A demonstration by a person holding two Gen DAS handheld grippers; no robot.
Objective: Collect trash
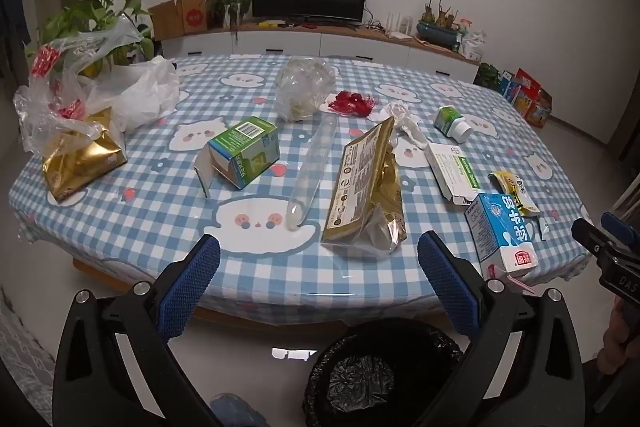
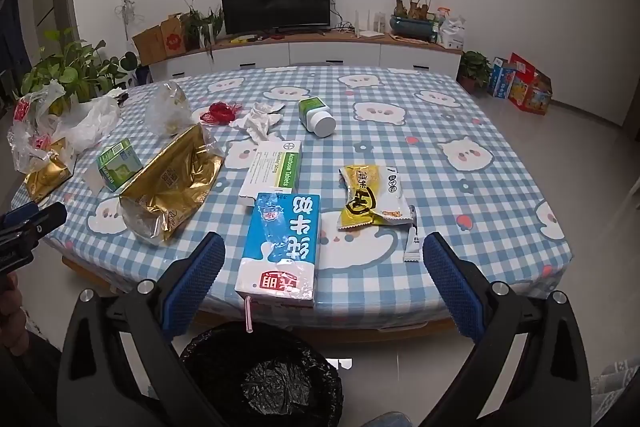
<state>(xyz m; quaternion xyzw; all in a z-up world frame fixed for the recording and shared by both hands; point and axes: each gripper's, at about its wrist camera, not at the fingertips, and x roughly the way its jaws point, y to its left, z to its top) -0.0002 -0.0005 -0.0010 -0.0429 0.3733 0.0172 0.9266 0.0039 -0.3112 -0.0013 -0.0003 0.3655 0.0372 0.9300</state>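
No collection is judged done. Both the left tool (image 1: 319,269) and right tool (image 2: 324,269) are held wide and empty. The bin (image 2: 260,371) appears unfilled. Milk carton (image 2: 280,247), gold bag (image 1: 366,187) and wrapper (image 2: 372,201) remain on the worktop (image 2: 460,147).

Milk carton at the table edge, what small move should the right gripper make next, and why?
Probably ease the right gripper forward around the milk carton. Its jaws are open and empty, the carton lies between them at the table's near edge, and the lined bin waits just below.
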